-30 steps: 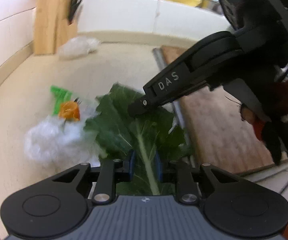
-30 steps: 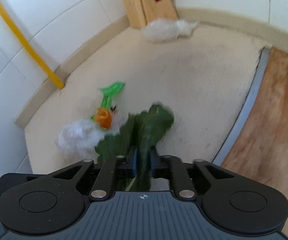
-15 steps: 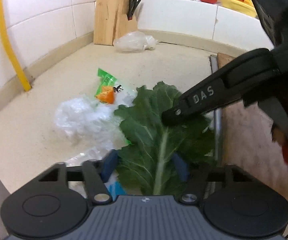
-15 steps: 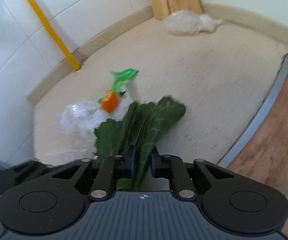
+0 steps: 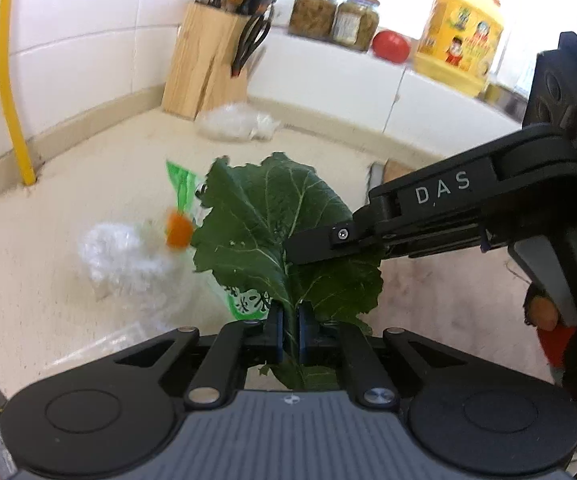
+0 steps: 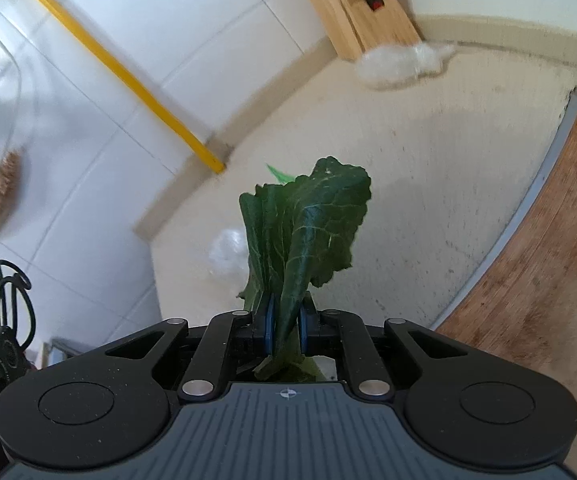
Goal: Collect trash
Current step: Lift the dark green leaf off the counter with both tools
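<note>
We grip one leaf point(image 5: 284, 236) from both sides — left fingers point(image 5: 288, 334) and right fingers point(image 6: 286, 326) pinched on it, above the worktop point(image 5: 88, 184).

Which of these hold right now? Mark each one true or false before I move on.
1. The left claw is shut on the green leaf. True.
2. The right claw is open and empty. False: it too is shut on the leaf.
3. The tomato lies on the cutting board. False: the tomato sits on the ledge beside the yellow bottle.
4. Crumpled clear plastic lies beside the knife block. True.
</note>
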`<control>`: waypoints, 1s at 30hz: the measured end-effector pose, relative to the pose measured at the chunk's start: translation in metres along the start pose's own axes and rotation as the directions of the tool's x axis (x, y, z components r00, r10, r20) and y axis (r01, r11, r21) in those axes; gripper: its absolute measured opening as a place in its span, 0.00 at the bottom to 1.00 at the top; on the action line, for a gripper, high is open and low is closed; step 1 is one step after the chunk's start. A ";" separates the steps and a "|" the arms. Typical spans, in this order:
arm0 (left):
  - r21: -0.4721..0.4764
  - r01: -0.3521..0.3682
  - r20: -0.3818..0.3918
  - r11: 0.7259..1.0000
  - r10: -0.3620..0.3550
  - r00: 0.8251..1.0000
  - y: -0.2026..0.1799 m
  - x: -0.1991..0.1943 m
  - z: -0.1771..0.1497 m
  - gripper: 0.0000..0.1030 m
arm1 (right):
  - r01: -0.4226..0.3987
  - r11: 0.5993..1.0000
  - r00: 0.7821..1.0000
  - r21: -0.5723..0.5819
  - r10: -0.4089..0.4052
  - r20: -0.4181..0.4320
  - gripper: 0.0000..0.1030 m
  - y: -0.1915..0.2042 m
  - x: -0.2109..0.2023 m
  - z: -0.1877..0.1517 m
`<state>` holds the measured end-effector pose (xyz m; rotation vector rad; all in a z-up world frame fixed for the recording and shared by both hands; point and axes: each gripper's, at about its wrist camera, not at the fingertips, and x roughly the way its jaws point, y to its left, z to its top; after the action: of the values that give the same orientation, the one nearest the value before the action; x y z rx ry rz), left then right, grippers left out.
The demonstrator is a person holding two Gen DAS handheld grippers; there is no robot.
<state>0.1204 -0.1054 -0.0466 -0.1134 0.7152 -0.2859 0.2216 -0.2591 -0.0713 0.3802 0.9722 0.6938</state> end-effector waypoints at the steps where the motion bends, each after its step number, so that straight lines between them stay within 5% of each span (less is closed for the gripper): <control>1: 0.006 0.004 0.002 1.000 -0.004 1.000 -0.002 0.000 0.003 0.06 | 0.002 1.000 1.000 -0.002 -0.002 0.009 0.16 0.001 -0.004 0.000; 12: 0.060 0.032 0.060 0.998 -0.036 0.998 -0.019 -0.012 0.023 0.06 | -0.044 0.999 0.997 0.012 0.043 0.062 0.16 0.002 -0.038 0.008; 30: 0.037 -0.011 0.095 0.999 0.007 0.995 -0.022 -0.026 0.025 0.06 | -0.099 0.995 0.991 0.028 0.096 0.097 0.16 -0.002 -0.046 0.005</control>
<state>0.1133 -0.1183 -0.0071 -0.0880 0.6154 -0.2834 0.2092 -0.2921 -0.0419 0.4883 0.8798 0.7426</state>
